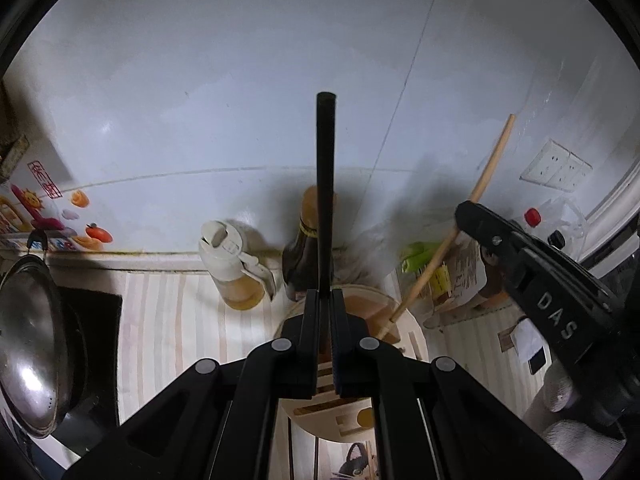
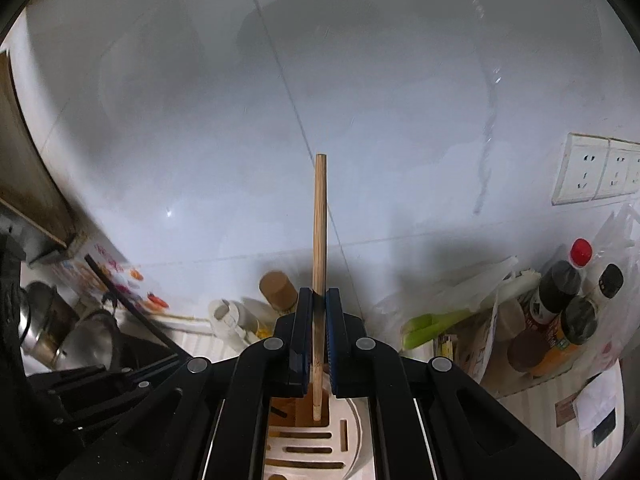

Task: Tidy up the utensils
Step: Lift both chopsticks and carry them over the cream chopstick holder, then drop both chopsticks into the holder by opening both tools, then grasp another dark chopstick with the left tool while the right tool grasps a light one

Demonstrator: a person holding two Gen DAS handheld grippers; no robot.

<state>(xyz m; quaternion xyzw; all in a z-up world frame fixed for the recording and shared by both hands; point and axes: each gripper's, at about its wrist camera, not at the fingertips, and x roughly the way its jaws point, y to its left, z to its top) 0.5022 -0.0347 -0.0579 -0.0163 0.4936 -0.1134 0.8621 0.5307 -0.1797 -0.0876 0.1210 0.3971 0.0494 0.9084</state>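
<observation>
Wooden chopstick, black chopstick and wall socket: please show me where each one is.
Wooden chopstick (image 2: 320, 240), right wrist view, middle of its shaft above the gripper.
Black chopstick (image 1: 325, 184), left wrist view, middle of its shaft.
Wall socket (image 2: 585, 169), right wrist view, face of the left plate.

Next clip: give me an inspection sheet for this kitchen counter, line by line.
Surface: striped counter, crowded along the wall.
Job's things: black chopstick and wooden chopstick, both over the slotted utensil holder.
Clutter: oil jug, dark bottle, sauce bottles, plastic bags.
Grippers: left hand-held gripper shut on black chopstick; right hand-held gripper shut on wooden chopstick.
Cables: nothing seen.
Surroundings: white tiled wall, wall sockets, steel pot.
</observation>
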